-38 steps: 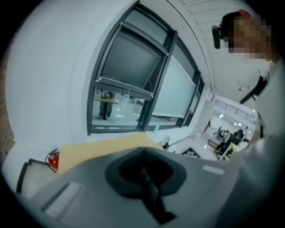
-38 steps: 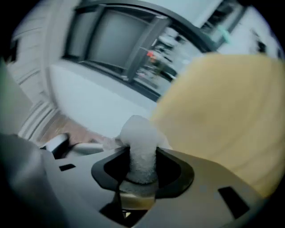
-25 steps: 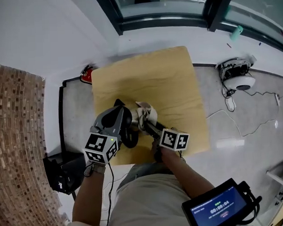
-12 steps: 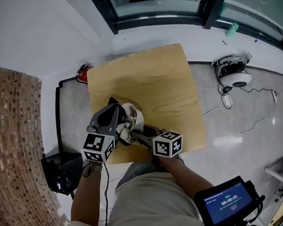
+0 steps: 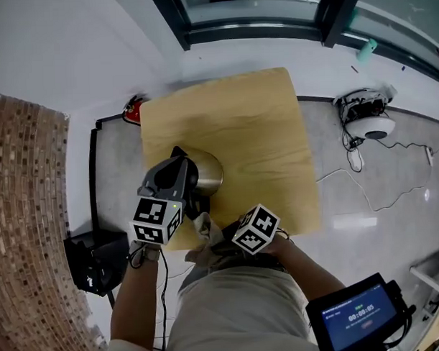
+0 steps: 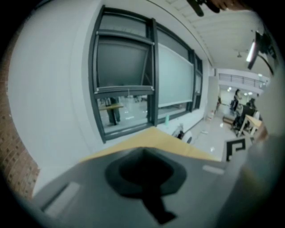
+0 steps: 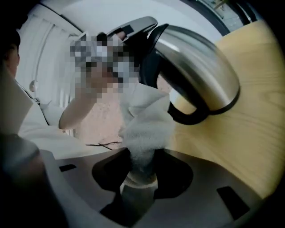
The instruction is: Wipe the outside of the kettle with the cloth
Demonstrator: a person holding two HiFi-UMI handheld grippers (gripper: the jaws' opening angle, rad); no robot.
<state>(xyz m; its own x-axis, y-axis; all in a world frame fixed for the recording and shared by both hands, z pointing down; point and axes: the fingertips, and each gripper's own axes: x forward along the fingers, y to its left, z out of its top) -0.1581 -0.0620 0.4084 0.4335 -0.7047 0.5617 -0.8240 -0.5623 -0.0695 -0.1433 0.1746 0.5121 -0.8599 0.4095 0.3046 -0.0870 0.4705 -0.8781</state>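
Right gripper (image 5: 216, 236) and cloth (image 5: 203, 228) withdrawn from kettle (image 5: 209, 173) to 6 o'clock table edge.
Jaws just tightened, clenched on cloth; left gripper (image 5: 180, 167) over kettle, grip indiscernible; wooden table (image 5: 254, 127), grey floor (image 5: 334, 153), window (image 5: 271, 4) at 12 o'clock.

The far and right parts of the table (image 5: 257, 127) lie bare, leaving open passage to the kettle (image 5: 209, 173) from behind and from the right. The kettle stands at the near left part; the left gripper (image 5: 180, 174) crowds its left side and the cloth (image 5: 204, 228) is bunched at the table's near edge just beside it, so those two approaches are blocked.
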